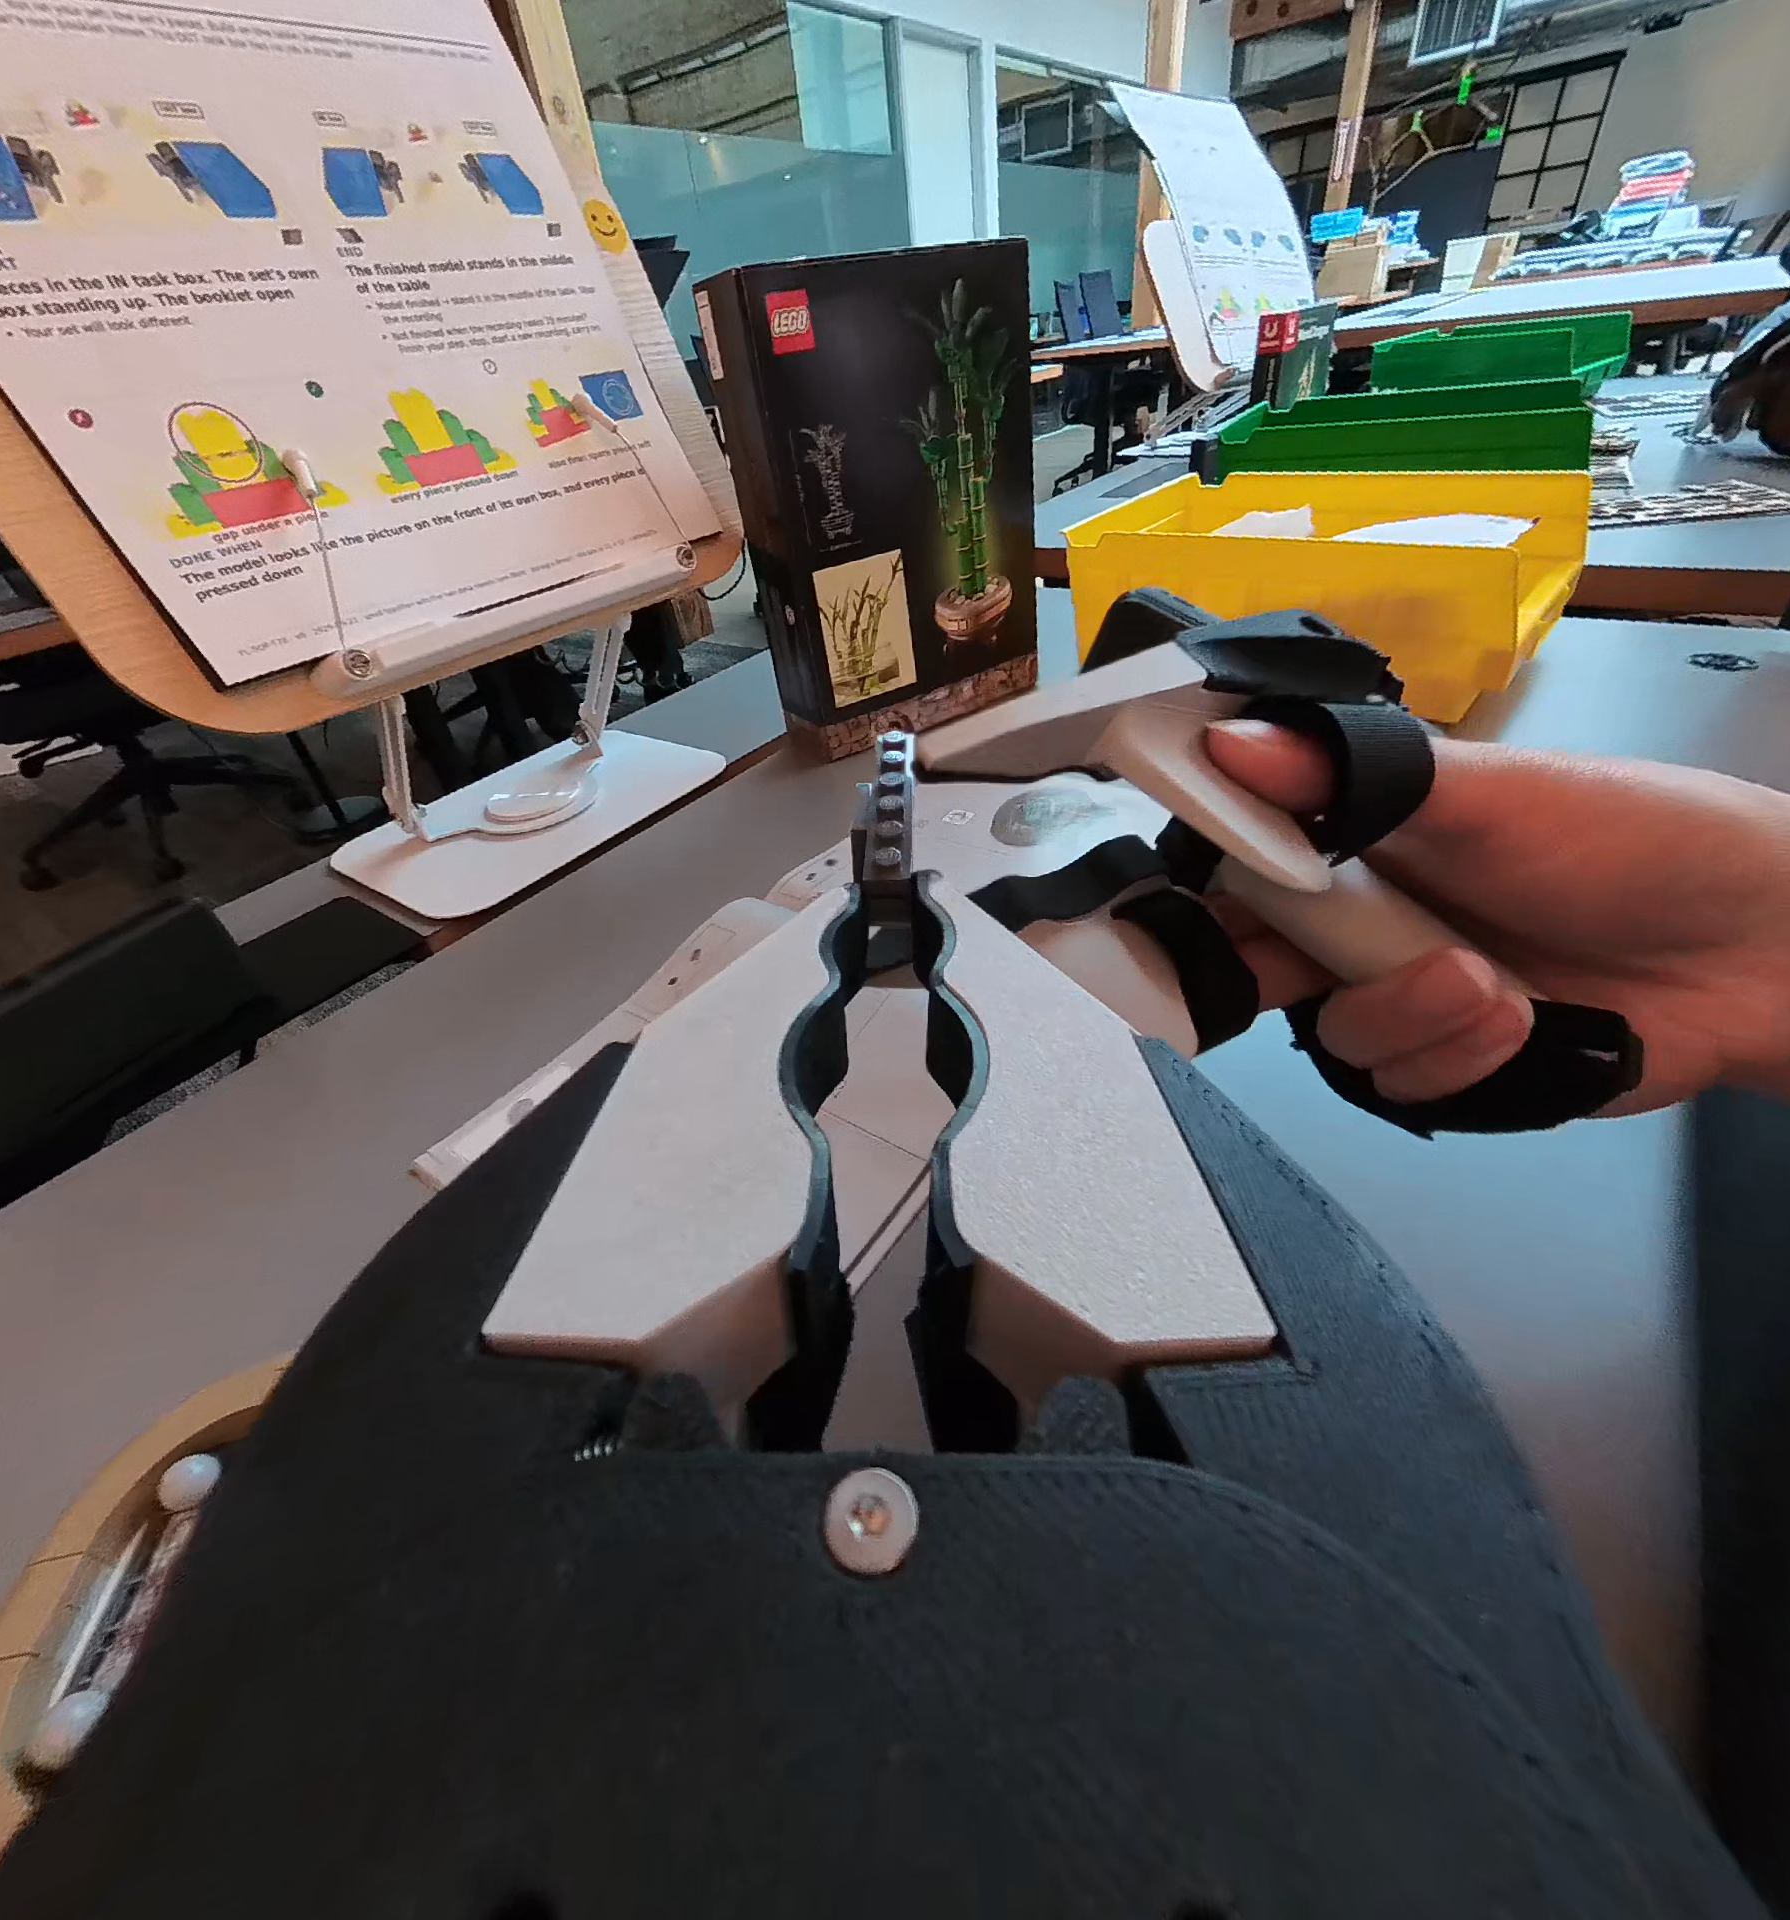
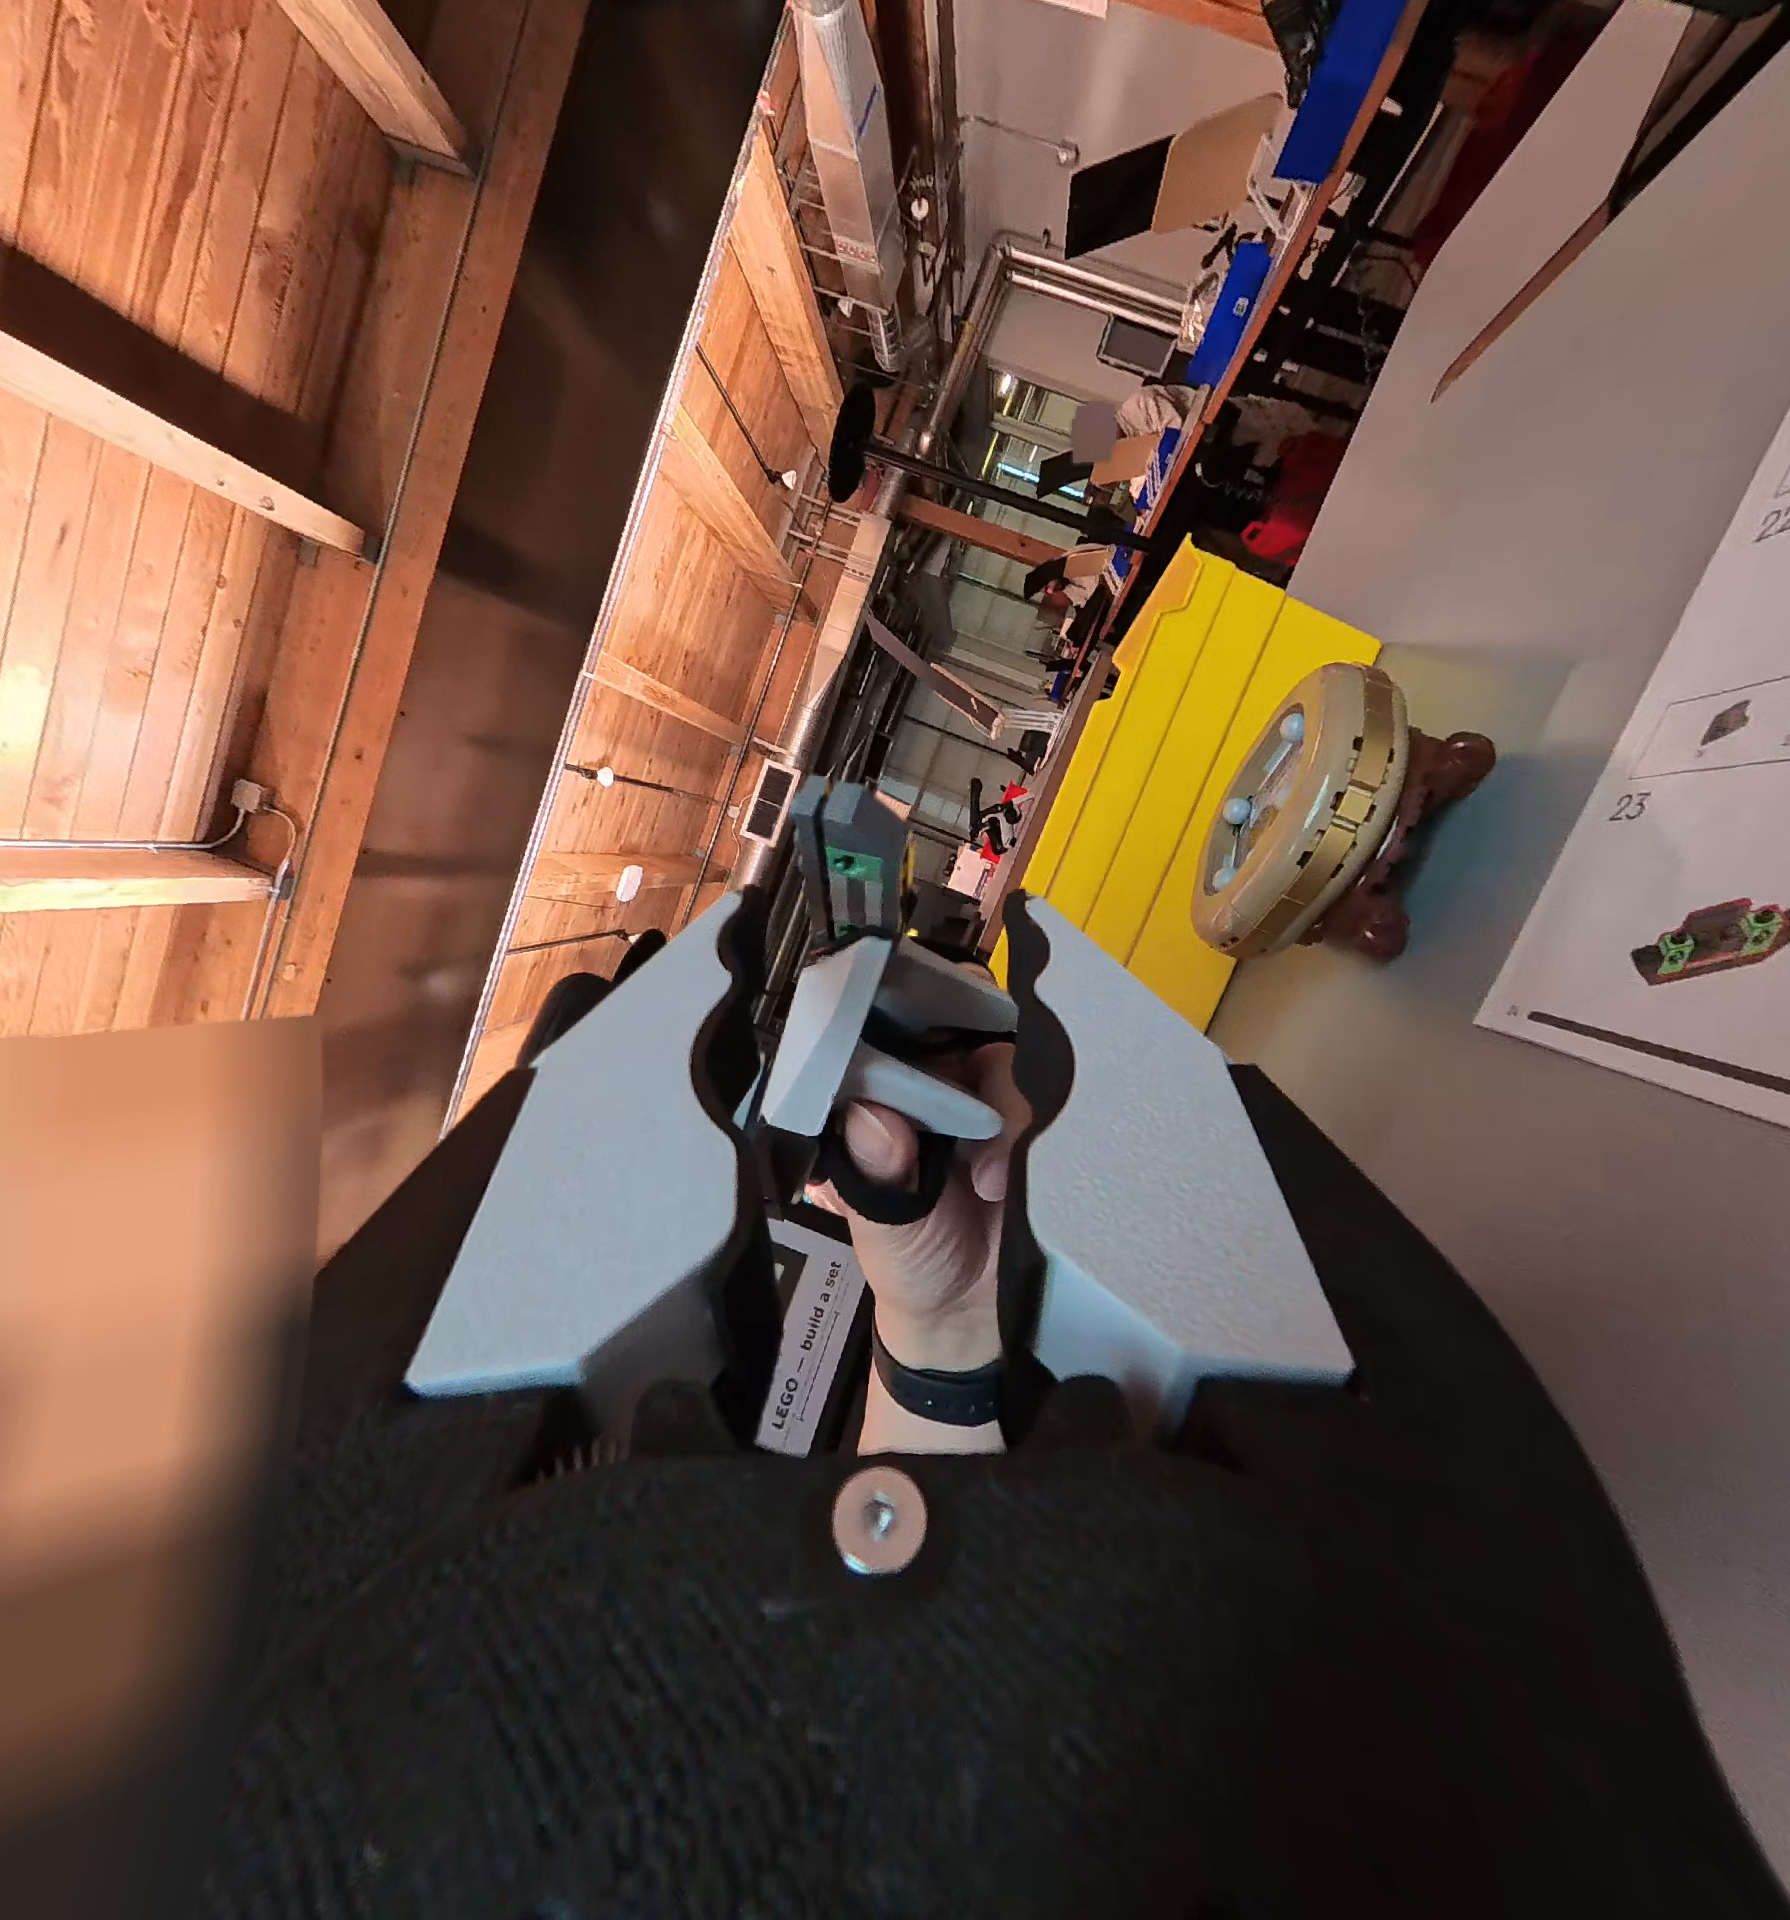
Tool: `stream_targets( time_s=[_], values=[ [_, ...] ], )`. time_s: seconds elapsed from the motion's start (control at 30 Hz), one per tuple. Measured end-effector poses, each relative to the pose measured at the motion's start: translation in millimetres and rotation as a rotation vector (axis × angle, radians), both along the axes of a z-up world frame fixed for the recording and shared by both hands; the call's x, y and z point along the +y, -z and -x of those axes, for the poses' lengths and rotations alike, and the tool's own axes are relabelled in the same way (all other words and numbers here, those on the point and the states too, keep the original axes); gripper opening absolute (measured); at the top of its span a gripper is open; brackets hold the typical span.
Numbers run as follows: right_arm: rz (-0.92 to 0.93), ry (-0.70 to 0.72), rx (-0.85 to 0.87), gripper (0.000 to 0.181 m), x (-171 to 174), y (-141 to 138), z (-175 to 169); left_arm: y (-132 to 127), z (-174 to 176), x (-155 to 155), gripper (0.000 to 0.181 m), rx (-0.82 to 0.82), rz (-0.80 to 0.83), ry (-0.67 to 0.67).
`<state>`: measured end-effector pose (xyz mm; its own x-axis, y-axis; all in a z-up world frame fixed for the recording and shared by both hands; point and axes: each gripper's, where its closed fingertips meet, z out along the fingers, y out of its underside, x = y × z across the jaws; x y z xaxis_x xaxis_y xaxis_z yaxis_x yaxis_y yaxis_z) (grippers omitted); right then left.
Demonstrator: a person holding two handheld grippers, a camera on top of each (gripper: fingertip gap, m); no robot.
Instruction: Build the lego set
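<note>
Left gripper (image 1: 886, 914) fingers (image 1: 984, 997) pinch grey studded piece (image 1: 893, 821) upright.

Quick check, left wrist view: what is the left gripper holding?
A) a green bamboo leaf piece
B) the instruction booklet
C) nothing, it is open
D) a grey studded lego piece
D: the left gripper is shut on a grey studded lego piece, which stands upright from its tips in front of the set's box.
</note>
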<state>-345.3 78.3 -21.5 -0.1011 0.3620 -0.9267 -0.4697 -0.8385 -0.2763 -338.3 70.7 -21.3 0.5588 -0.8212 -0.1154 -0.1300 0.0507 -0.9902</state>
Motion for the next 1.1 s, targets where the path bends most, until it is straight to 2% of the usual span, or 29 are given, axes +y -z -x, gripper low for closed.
stream_targets(
  time_s=[0.33, 0.57, 1.1],
  values=[
    [0.006, 0.024, 0.015, 0.034, 4.4, -1.7, 0.3, 2.6, 0.4, 2.1, 0.006, 0.033, -0.021, -0.022],
    [-0.011, 0.033, 0.037, 0.018, 3.3, -5.0, -1.5, 3.1, -1.4, 0.5, 0.006, 0.056, -0.048, -0.026],
    [-0.083, 0.056, 0.060, 0.017, -1.2, -7.7, -4.4, 3.4, -4.7, -2.0, 0.006, 0.153, -0.181, -0.072]
  ],
)
